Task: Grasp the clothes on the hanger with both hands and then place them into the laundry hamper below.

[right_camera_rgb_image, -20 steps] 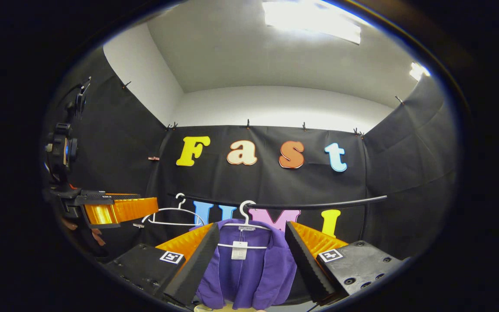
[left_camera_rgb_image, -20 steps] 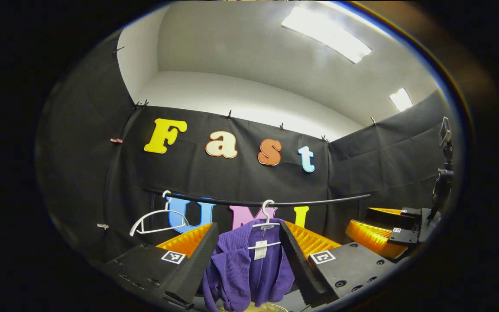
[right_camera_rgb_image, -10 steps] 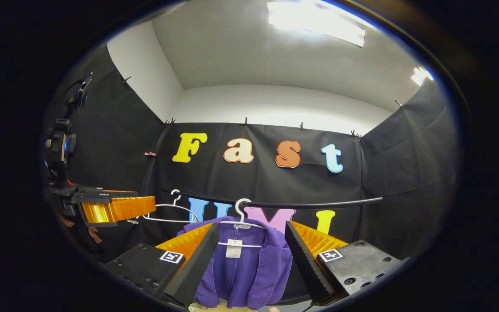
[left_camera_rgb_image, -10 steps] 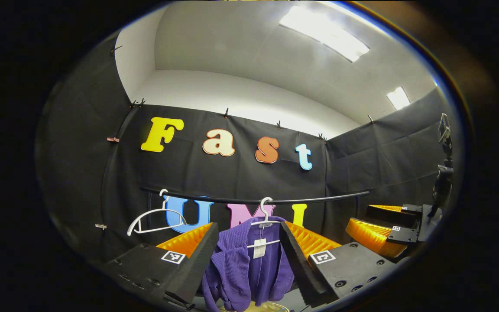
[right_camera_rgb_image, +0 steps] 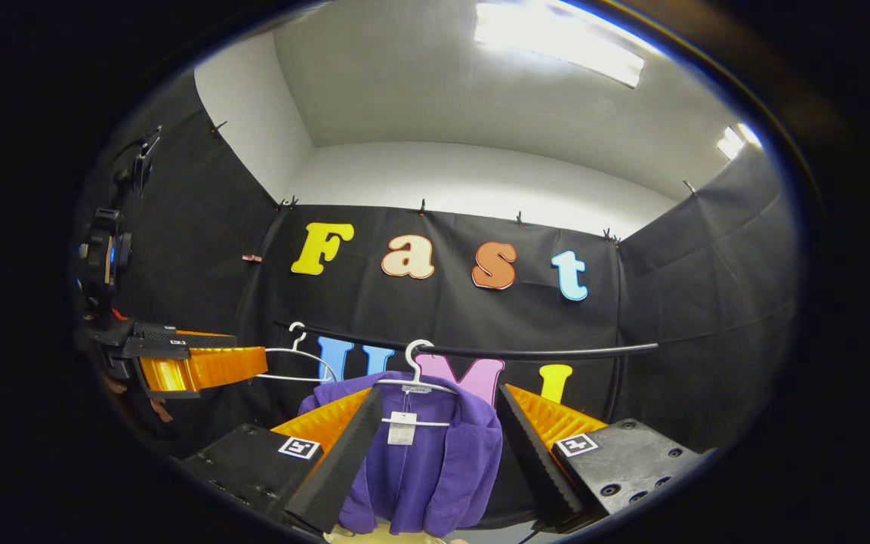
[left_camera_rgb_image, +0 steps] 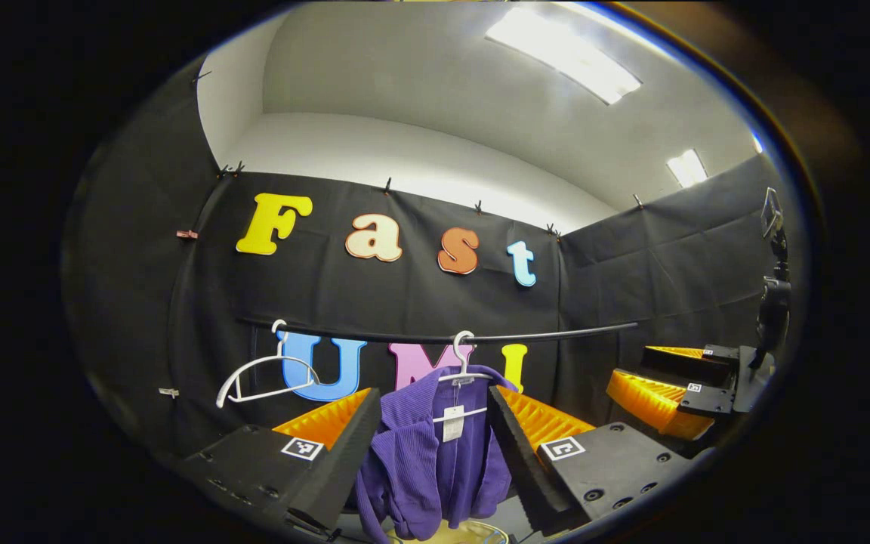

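the purple jacket [left_camera_rgb_image: 435, 461] hangs from the rail [left_camera_rgb_image: 435, 336] on a white hanger [right_camera_rgb_image: 414, 381] — dead ahead of both wide-open grippers (left gripper [left_camera_rgb_image: 431, 438], right gripper [right_camera_rgb_image: 435, 446]), each about equally near.

The purple garment [left_camera_rgb_image: 435, 461] is cut off at the frame's bottom, its sides hidden behind the left gripper [left_camera_rgb_image: 431, 453] fingers.
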